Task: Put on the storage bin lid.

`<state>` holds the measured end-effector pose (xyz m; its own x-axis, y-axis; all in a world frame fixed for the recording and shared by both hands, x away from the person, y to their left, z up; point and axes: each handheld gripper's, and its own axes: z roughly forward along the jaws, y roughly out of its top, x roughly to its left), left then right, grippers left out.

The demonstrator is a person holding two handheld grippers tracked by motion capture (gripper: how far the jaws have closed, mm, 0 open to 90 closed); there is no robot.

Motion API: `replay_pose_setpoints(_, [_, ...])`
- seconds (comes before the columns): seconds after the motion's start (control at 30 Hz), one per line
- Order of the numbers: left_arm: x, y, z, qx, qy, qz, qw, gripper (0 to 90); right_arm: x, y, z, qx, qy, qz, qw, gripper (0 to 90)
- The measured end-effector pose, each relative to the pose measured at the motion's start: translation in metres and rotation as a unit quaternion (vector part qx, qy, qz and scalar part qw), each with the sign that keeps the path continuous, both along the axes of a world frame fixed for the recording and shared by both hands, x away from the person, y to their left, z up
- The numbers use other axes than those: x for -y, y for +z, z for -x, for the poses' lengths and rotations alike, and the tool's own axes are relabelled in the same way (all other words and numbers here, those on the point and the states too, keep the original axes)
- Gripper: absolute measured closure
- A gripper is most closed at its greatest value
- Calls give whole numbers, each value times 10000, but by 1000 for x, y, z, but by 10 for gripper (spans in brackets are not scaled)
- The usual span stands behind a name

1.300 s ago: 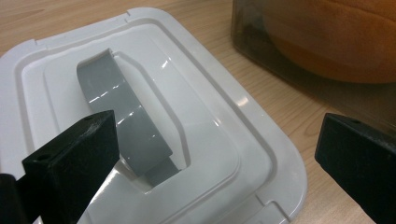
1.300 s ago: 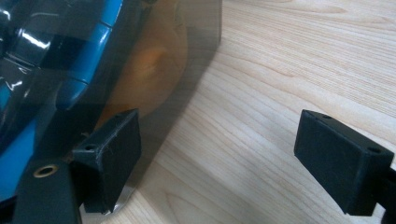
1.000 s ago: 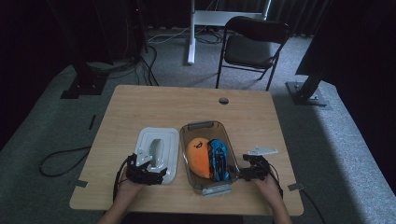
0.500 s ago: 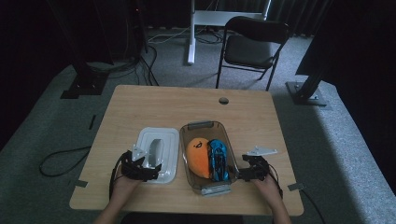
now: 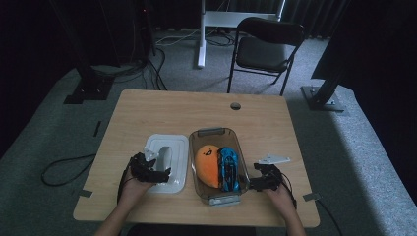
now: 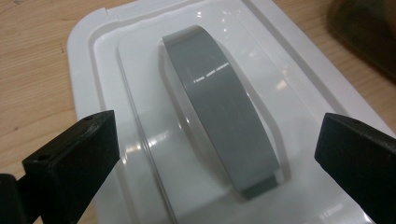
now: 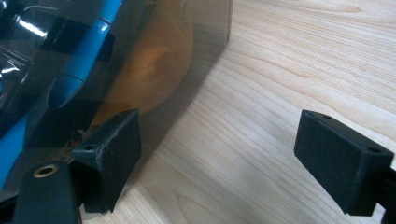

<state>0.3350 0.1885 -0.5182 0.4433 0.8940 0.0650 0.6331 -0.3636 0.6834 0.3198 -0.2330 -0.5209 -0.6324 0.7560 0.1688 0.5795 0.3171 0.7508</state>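
The left claw [image 5: 150, 169] has drawn back to the white lid's [image 5: 169, 147] near edge, jaws apart astride its grey handle [image 6: 219, 126]. Wooden table [image 5: 172, 108] on grey carpet [image 5: 344, 147], folding chair [image 5: 265, 49] beyond. Right claw [image 5: 259, 181], jaws apart, rests beside the smoky bin [image 5: 216, 133].

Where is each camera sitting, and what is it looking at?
High view: sits above the person's side, looks forward and down on the table; forearms, both hands, left gripper and right gripper show.
Left gripper view: rides the left gripper, looks down on the white lid and its grey handle; open jaws show.
Right gripper view: rides the right gripper, looks at the clear bin holding the blue toy car; open jaws show.
Shared: lid, bin, car also show from above.
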Motion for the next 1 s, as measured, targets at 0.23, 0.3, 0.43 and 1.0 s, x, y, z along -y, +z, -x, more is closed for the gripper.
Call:
replay_pose_setpoints(0.23, [4, -2, -13, -49, -7, 13, 10000, 75, -1, 0, 0, -1, 19, 20, 10000, 143])
replay_pose_setpoints(0.3, [4, -3, -17, -69, 64, 36, 9999, 162, -2, 0, 0, 6, 22, 32, 10000, 143])
replay_pose_setpoints(0.43, [2, -6, -24, -180, 102, 93, 9997, 248, -3, 1, 1, 21, 23, 72, 10000, 143])
replay_pose_setpoints(1.0, [-7, -2, -21, 98, 417, 212, 9989, 659, -7, 2, 1, 60, 92, 87, 9999, 143])
